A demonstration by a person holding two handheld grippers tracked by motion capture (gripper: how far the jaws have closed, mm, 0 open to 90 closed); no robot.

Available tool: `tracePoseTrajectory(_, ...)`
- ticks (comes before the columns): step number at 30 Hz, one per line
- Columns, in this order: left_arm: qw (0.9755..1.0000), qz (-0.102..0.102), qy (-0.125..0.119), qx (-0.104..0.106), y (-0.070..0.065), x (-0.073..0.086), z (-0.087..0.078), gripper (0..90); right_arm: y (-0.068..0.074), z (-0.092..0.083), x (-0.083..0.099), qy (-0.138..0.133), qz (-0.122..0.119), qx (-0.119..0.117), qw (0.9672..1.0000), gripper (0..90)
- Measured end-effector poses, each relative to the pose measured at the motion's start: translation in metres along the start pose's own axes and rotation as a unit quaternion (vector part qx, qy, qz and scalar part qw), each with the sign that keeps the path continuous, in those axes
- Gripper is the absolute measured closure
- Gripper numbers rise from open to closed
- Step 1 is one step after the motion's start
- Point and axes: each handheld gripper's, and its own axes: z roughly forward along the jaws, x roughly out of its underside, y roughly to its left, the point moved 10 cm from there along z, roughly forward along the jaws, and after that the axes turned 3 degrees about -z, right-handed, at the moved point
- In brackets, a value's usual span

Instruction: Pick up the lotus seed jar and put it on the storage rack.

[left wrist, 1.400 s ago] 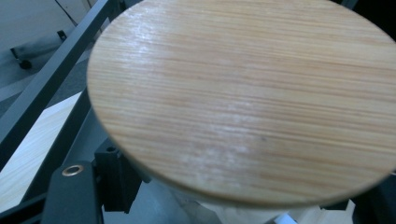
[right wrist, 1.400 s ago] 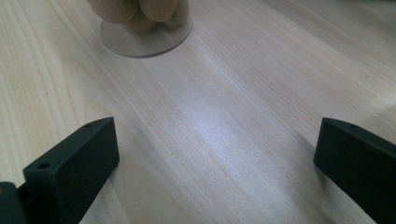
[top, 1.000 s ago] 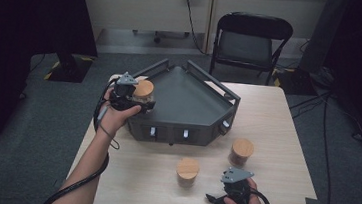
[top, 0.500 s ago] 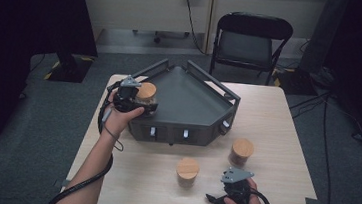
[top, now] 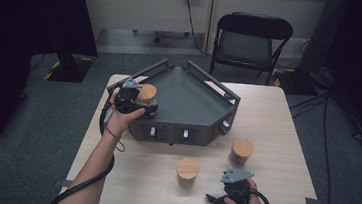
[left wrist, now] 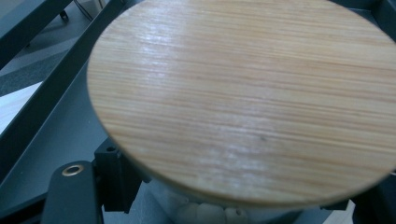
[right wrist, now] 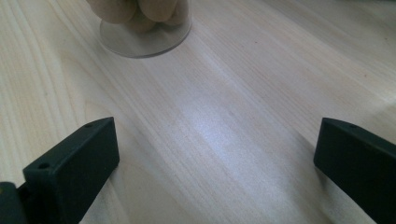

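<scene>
Presently the left gripper (top: 136, 99) is clamped on a jar (top: 147, 94) over the tray's (top: 194, 101) left corner. The right gripper (top: 231, 189) rests wide open and empty on the table (top: 285, 142), near the tray's front. The jar looks rigid, smooth-walled and probably breakable; grip the body below the lid (left wrist: 243, 98).

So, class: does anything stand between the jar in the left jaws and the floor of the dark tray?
Nothing visible does. The left gripper holds the wooden-lidded jar at the tray's left edge, inside the rail, and the tray floor beside it looks bare. The jar hides the spot directly beneath it.
</scene>
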Motion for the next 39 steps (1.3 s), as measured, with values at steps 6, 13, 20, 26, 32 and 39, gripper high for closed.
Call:
tracePoseTrajectory(6,1.0,-0.003,0.004,-0.001,0.0014,0.002,0.0023,25.7,0.0,0.0,0.0,0.0,0.0,0.0,1.0,0.0)
tracePoseTrajectory(13,1.0,-0.001,0.004,-0.004,0.0029,0.0042,0.0042,25.7,0.0,0.0,0.0,0.0,0.0,0.0,1.0,0.0)
tracePoseTrajectory(20,1.0,0.002,-0.001,-0.005,0.003,0.0054,0.0049,25.7,0.0,0.0,0.0,0.0,0.0,0.0,1.0,0.0)
tracePoseTrajectory(26,0.9999,0.01,-0.003,-0.011,0.0008,0.0063,0.0062,25.7,0.0,0.0,0.0,0.0,0.0,0.0,1.0,0.0)
tracePoseTrajectory(32,0.9998,0.016,-0.005,-0.014,-0.0005,0.0076,0.0065,25.6,0.0,0.0,0.0,0.0,0.0,0.0,1.0,0.0)
tracePoseTrajectory(39,0.9997,0.019,-0.008,-0.015,-0.0008,0.009,0.0063,25.6,0.0,0.0,0.0,0.0,0.0,0.0,1.0,0.0)
